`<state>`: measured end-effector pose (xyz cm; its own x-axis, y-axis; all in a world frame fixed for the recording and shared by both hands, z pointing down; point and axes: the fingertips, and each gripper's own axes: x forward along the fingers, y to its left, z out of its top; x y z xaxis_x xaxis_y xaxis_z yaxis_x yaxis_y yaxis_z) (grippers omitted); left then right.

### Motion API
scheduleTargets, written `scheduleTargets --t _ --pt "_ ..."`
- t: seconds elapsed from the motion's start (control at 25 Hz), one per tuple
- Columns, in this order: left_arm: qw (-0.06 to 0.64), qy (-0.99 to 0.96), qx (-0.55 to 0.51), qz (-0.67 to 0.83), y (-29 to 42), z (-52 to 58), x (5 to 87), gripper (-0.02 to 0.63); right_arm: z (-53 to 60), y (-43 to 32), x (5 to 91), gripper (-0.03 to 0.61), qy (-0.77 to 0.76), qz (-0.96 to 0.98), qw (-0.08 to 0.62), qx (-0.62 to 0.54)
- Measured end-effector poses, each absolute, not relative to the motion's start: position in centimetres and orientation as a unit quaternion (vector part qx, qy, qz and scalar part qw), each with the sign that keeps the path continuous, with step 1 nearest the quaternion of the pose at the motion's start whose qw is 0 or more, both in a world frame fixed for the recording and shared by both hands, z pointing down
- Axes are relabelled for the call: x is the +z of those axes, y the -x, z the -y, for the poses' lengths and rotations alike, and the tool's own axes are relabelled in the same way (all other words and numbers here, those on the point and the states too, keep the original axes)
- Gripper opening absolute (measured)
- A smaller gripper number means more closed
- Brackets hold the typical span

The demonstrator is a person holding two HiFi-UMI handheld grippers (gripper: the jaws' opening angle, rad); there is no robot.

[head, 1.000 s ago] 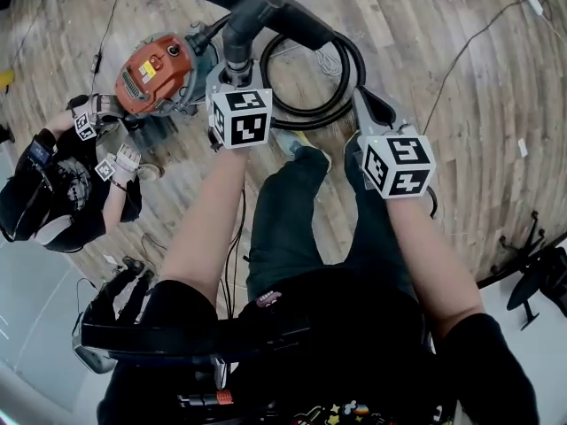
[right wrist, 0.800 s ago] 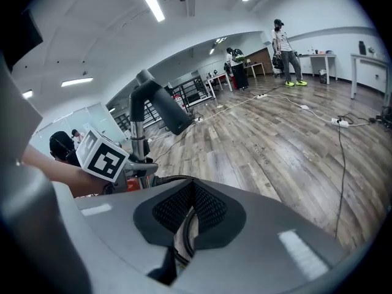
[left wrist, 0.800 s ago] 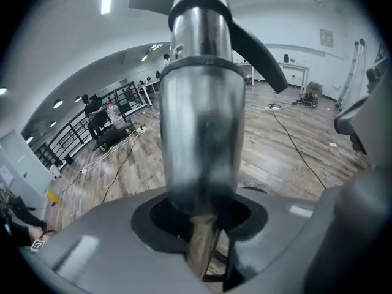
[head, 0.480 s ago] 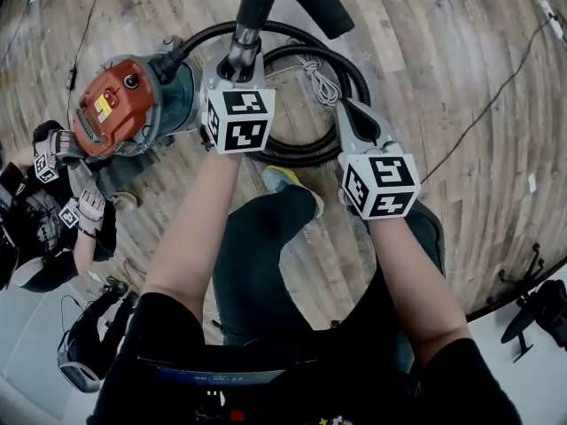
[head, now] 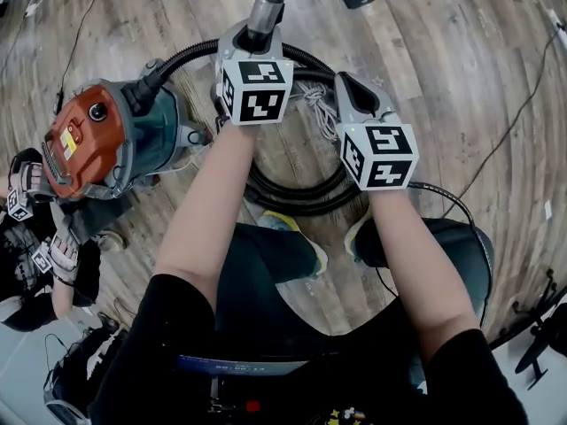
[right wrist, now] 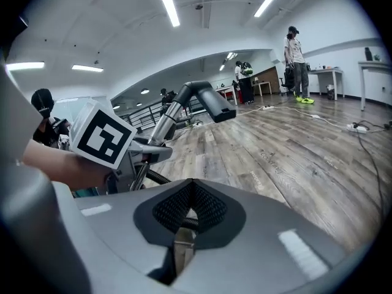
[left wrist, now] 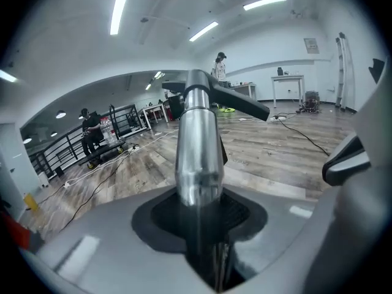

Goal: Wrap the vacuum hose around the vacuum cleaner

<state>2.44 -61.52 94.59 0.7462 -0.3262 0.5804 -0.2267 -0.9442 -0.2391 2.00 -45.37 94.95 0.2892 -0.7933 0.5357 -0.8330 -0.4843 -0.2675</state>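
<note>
On the wooden floor (head: 443, 87) under both grippers, black vacuum hose (head: 292, 197) coiled just right of the orange-and-teal vacuum cleaner (head: 97, 144).
Clamps the left gripper (head: 257, 38) fingers tight round the metal wand tube (head: 266, 7), with the hose arching from it to the cleaner's front. Holds the right gripper (head: 350, 87) fingers pressed together on nothing, above the coil.

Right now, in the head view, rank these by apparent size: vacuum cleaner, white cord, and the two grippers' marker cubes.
1. vacuum cleaner
2. marker cubes, left and right: they look alike and sit nearer the camera, so unranked
3. white cord, partly hidden
</note>
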Motion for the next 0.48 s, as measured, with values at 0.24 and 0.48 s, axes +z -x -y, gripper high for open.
scheduleTargets --t 0.24,0.48 --pt "0.098 0.928 -0.323 -0.157 -5.8 62.7 101.4 0.149 48.3 -5.3 100.9 0.025 -0.818 0.501 0.032 0.281" --pt "0.082 0.934 -0.308 -0.162 -5.3 62.1 102.9 0.162 48.5 -6.0 102.8 0.025 -0.818 0.5 0.038 0.282"
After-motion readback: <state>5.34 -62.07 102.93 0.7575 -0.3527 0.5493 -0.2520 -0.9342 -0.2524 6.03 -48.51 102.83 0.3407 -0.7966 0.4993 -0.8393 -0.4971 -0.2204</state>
